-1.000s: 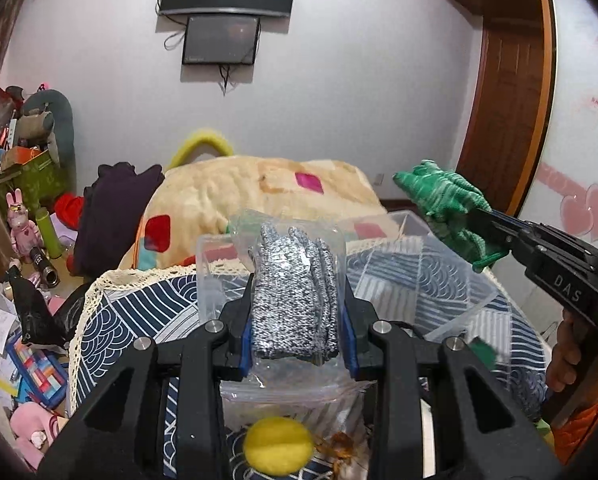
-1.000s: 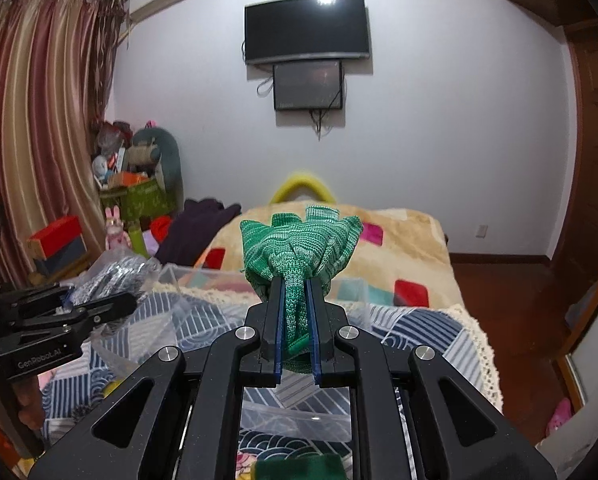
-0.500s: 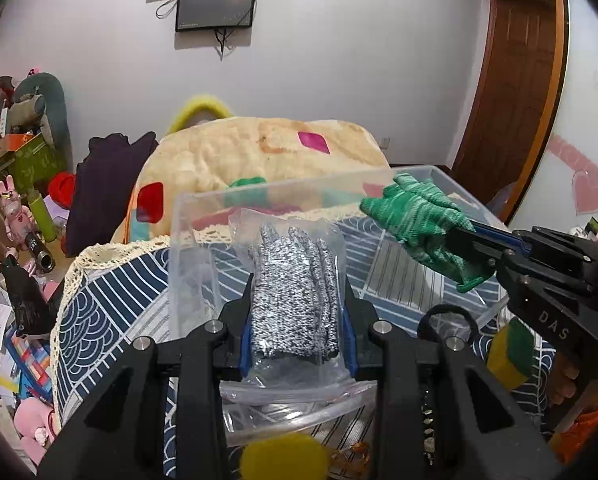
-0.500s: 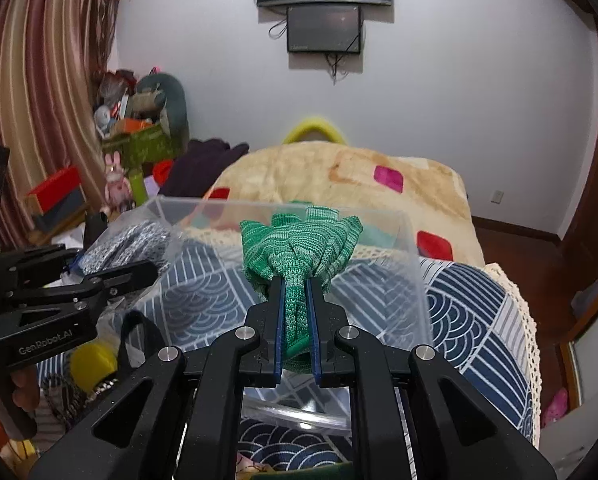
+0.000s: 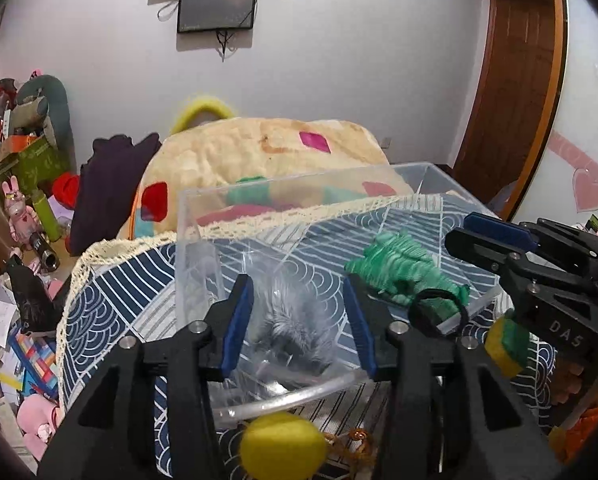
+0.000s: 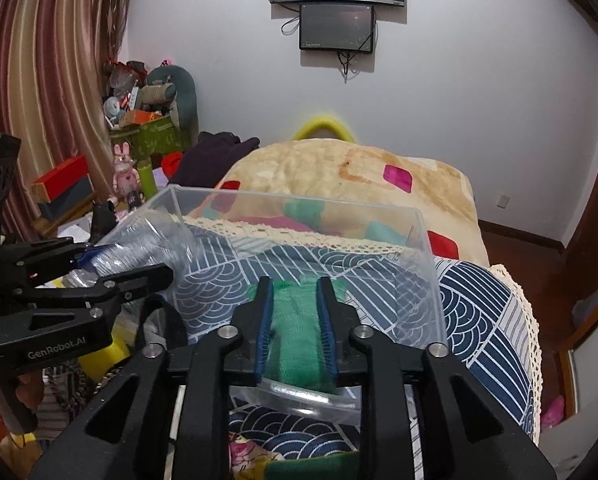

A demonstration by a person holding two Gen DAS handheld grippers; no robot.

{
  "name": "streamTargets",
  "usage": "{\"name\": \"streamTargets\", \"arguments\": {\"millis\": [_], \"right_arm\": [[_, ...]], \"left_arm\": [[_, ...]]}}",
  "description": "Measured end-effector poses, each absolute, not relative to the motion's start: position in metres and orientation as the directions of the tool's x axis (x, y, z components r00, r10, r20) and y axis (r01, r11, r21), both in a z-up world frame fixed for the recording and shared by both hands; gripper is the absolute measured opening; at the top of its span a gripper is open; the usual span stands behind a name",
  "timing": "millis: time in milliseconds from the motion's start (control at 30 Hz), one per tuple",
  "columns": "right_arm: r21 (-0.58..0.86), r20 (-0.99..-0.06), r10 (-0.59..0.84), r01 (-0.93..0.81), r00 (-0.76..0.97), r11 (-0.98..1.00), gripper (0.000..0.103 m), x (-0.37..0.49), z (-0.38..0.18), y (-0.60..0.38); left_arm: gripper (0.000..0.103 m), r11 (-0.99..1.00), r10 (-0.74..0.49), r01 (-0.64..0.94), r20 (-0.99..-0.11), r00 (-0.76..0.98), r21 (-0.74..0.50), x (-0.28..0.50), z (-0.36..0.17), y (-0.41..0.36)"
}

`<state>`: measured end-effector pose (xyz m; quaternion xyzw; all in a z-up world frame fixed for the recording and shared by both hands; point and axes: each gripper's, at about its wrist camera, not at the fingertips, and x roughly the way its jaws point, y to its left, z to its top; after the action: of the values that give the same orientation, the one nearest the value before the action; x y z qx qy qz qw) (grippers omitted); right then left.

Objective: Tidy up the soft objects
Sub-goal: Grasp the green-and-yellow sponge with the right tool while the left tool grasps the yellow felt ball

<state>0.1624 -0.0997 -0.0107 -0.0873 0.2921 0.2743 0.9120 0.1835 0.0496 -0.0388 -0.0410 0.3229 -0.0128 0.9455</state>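
step: dropping both gloves into the clear bin, pretty much mid-release

left tool: pads have just spread apart and let go; the bagged grey glove lies loose between them on the bin floor, blurry

right tool: also just opened a bit; green glove sits between the pads, over the bin's near rim, doesn't look pinched anymore

where stuff is: from the left view, green glove at about 2 o'clock of the grey one, both inside the bin

next: I'd guess back both tools out, then go for the yellow pom-pom at 6 o'clock

A dark screen hangs on the white wall above a striped curtain and pink rabbit figurine.
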Motion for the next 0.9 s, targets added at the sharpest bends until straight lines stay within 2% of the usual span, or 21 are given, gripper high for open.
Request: {"name": "streamTargets", "arguments": {"millis": [100, 200, 367, 467, 567, 700, 900], "right_arm": [[0.012, -0.561, 0.46, -0.55, 0.688, 0.835, 0.033, 0.157, -0.005, -0.105], [0.02, -0.541, 0.471, -0.55, 0.697, 0.835, 0.034, 0.151, 0.003, -0.109], [0.024, -0.503, 0.482, -0.545, 0.718, 0.838, 0.041, 0.137, 0.016, -0.12], [0.022, -0.483, 0.484, -0.543, 0.729, 0.839, 0.044, 0.129, 0.021, -0.126], [0.014, -0.467, 0.48, -0.537, 0.742, 0.844, 0.047, 0.12, 0.023, -0.132], [0.011, -0.444, 0.47, -0.52, 0.763, 0.854, 0.058, 0.109, 0.022, -0.141], [-0.008, -0.446, 0.454, -0.511, 0.771, 0.86, 0.061, 0.098, 0.011, -0.147]], "left_arm": [[0.056, 0.997, -0.043, -0.001, -0.591, 0.806, -0.074, 0.176, -0.03, 0.049], [0.061, 0.998, -0.034, -0.001, -0.57, 0.821, -0.061, 0.167, -0.02, 0.047], [0.076, 1.0, -0.003, -0.012, -0.527, 0.85, -0.025, 0.148, -0.005, 0.044], [0.091, 1.0, 0.01, -0.022, -0.505, 0.863, -0.019, 0.133, 0.0, 0.044], [0.095, 0.999, 0.022, -0.032, -0.485, 0.874, -0.013, 0.117, 0.001, 0.045], [0.098, 0.999, 0.038, -0.038, -0.468, 0.883, 0.009, 0.101, -0.002, 0.042], [0.099, 1.0, 0.025, -0.029, -0.495, 0.869, -0.002, 0.089, -0.018, 0.043]]}}
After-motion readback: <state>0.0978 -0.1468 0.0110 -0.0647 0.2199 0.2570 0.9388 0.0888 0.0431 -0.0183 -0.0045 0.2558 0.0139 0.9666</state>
